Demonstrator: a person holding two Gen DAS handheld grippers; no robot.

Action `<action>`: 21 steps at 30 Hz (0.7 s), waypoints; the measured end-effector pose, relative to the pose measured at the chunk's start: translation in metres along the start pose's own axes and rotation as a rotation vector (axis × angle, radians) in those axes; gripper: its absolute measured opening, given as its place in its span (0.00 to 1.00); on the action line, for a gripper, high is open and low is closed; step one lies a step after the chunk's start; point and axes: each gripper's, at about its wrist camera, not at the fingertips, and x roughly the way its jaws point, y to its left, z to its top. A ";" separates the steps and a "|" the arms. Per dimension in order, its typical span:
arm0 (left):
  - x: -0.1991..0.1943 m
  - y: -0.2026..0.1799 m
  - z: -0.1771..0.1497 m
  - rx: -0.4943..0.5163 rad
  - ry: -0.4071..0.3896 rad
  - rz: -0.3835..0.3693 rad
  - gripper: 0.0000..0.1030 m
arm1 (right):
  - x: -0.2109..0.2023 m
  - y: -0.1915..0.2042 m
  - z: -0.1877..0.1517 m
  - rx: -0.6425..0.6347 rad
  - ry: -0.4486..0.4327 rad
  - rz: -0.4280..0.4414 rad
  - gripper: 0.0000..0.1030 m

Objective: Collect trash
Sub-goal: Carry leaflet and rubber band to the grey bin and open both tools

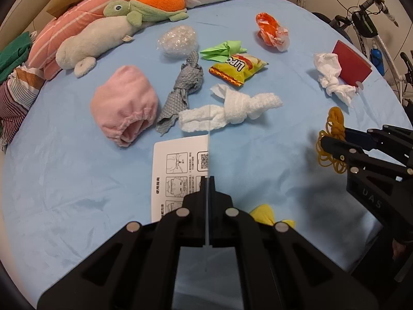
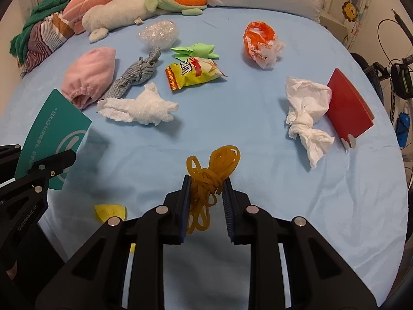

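Grippers: both are seen low in frame, held above a blue bedsheet.
Left gripper: its jaws are closed flat on a thin card, white and printed on one face, teal on the other; the card is held on edge at 12 o'clock from the tips.
Right gripper: its jaws are pinched on a tangle of yellow rubber bands, loops hanging below the pads.
Yellow scrap: lies on the sheet at 8 o'clock of the right gripper.
Knotted white tissue: lies beyond the card, at 12 o'clock.
Second white tissue: lies at 2 o'clock, touching a red booklet.
Chip bag: lies farther off at 12 o'clock, beside a grey cloth and pink cloth.
Orange bag: lies at 1 o'clock.
Plush toys: are lined up against the pillows, farthest away.
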 end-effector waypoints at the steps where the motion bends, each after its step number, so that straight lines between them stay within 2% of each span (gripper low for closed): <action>1: -0.007 0.002 -0.001 -0.005 -0.010 0.003 0.01 | -0.006 0.001 0.000 -0.005 -0.006 -0.001 0.21; 11: -0.078 0.032 -0.027 -0.081 -0.099 0.032 0.01 | -0.069 0.033 -0.004 -0.079 -0.076 0.006 0.21; 21: -0.138 0.095 -0.085 -0.220 -0.143 0.126 0.01 | -0.127 0.110 -0.007 -0.243 -0.151 0.093 0.21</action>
